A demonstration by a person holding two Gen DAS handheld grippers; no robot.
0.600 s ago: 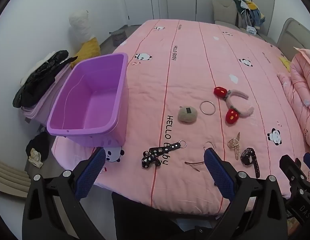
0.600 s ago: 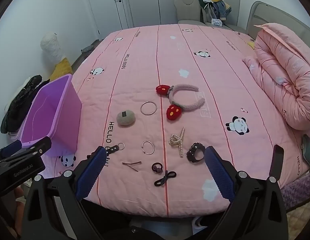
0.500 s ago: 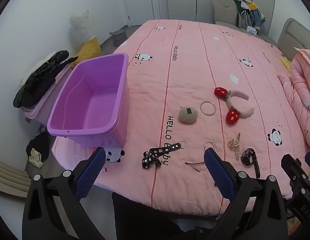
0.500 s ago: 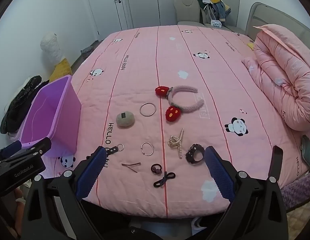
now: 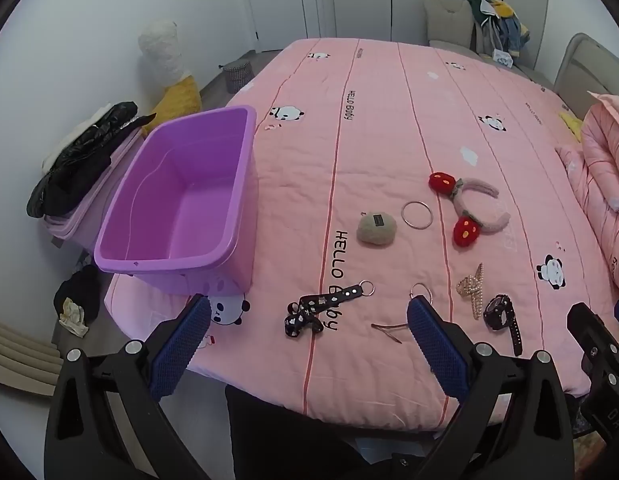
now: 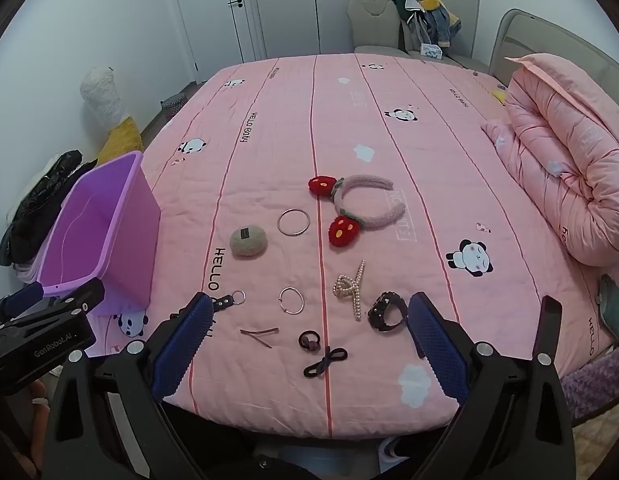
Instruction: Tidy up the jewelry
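Hovering with jaws spread and empty over the bed's near edge, the right gripper (image 6: 307, 324) sits nearer the scattered jewelry than the left gripper (image 5: 307, 324), whose side holds the purple bin (image 5: 245, 184).

You see a wide bed with a pink panda quilt (image 6: 389, 92), and a folded pink duvet (image 6: 561, 168) lies on its right side. Behind it stand white wardrobe doors (image 6: 289, 4) and a beige chair (image 6: 371, 20) holding clothes. White walls surround you.
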